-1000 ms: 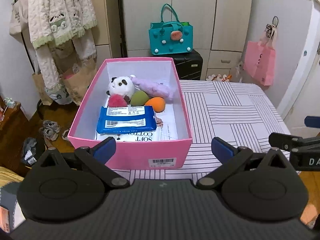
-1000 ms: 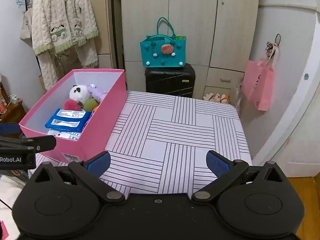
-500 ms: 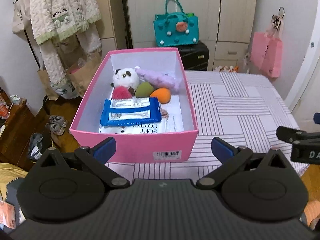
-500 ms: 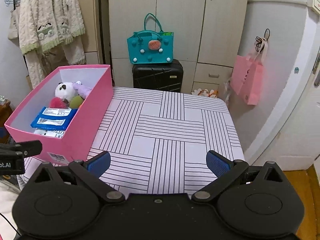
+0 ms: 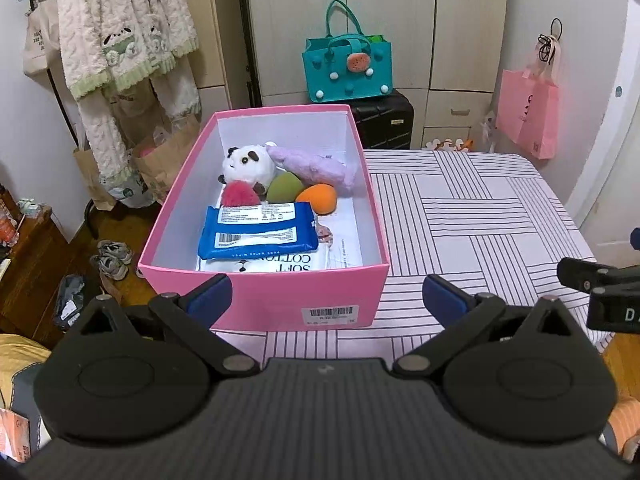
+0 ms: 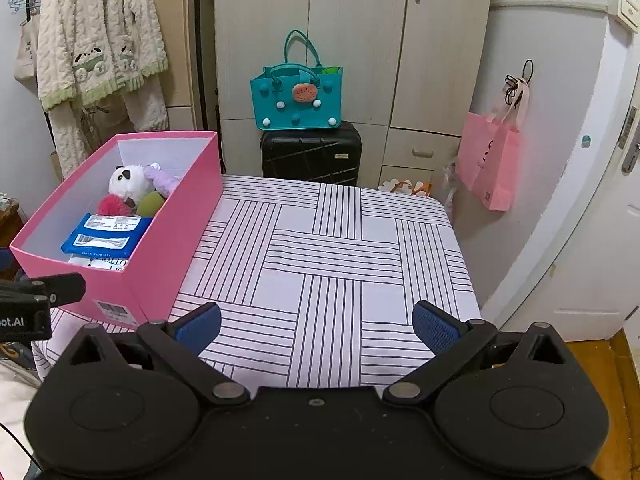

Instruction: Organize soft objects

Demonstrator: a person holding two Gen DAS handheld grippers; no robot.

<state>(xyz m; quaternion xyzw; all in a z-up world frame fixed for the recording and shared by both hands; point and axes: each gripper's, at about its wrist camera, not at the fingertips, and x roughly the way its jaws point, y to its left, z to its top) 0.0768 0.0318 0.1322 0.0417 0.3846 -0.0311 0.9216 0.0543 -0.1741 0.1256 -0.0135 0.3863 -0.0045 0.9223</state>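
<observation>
A pink box (image 5: pixel 280 304) (image 6: pixel 160 248) stands on the left of the striped table (image 6: pixel 332 256). Inside lie a panda plush (image 5: pixel 248 162) (image 6: pixel 128 180), a purple plush (image 5: pixel 316 168), a red puff (image 5: pixel 239 196), a green sponge (image 5: pixel 285 186), an orange sponge (image 5: pixel 320 198), a blue wipes pack (image 5: pixel 258 232) (image 6: pixel 106 234) and a white cotton pack (image 5: pixel 276 266). My left gripper (image 5: pixel 326 298) is open, hovering before the box's near wall. My right gripper (image 6: pixel 316 322) is open above the table's near edge, holding nothing.
A teal bag (image 6: pixel 298 98) sits on a black suitcase (image 6: pixel 312 152) behind the table, before wardrobe doors. A pink bag (image 6: pixel 490 164) hangs on the right. Fluffy clothes (image 5: pixel 120 32) hang at left, with paper bags and shoes (image 5: pixel 114 258) on the floor.
Both grippers have drawn back and risen a little, so the box and table look farther away and lower. Both stay open. Nothing in the box has moved.
</observation>
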